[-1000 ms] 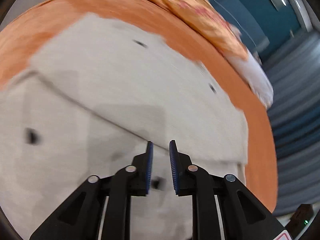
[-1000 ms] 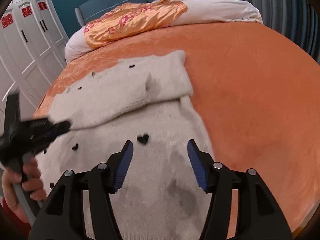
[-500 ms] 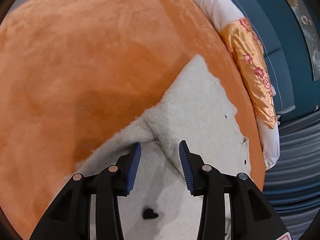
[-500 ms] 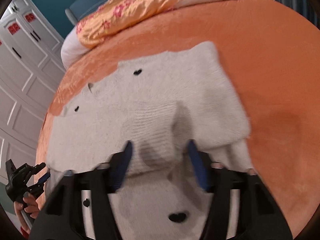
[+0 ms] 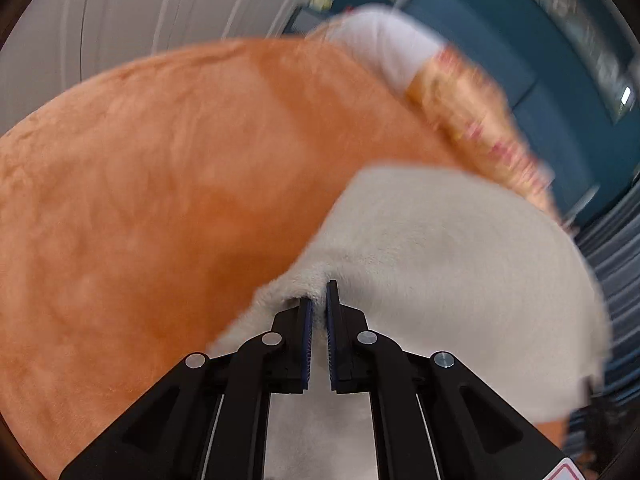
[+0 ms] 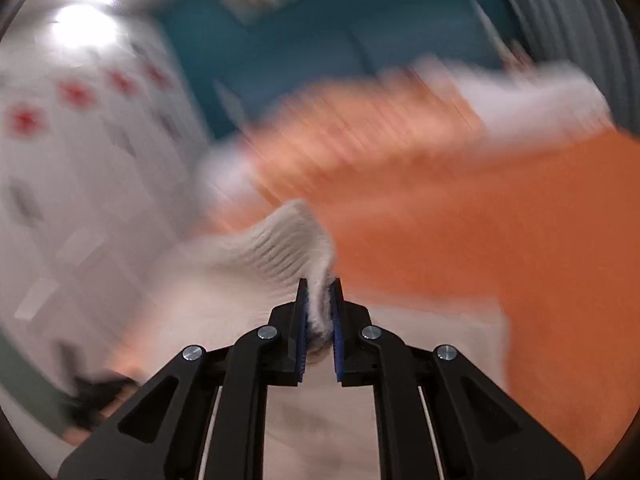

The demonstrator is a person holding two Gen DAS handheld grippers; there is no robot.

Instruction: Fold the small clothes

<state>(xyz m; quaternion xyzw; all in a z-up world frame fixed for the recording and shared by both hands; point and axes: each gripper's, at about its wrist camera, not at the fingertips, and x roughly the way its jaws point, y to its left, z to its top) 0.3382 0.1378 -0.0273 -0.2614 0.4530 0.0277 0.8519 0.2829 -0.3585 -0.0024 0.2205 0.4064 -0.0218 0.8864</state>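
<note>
- My left gripper [image 5: 319, 300] has just been closing, and its fingers [image 5: 307, 322] are now pinched tight on the fuzzy edge of the cream sweater [image 5: 448, 280]; a tuft of knit bunches up between the blue pads.
- My right gripper [image 6: 319, 300] has just been closing too, and it clamps a thick wad of the ribbed hem [image 6: 280, 248], with wool bulging out between the pads.
- The sweater lies on the bed, spread over the orange blanket [image 5: 160, 200]; most of it sits to the right in the left camera's view, with the pillows [image 5: 472, 120] further back.
- The right view is badly smeared, so I can't tell how far that hem is off the bed.
- How it handles, as I judge it: light, soft and floppy, no stiffness at all, so anything not pinched will sag and trail.
- The knit is stretchy and fluffy; it should grip well in ridged pads, yet a hard tug could pull it out of shape.
- Best holds are edges and corners, especially the denser ribbing, with both hands well apart so the fold line stays straight.
- The plush blanket may drag on the wool, so lifting should beat sliding.
</note>
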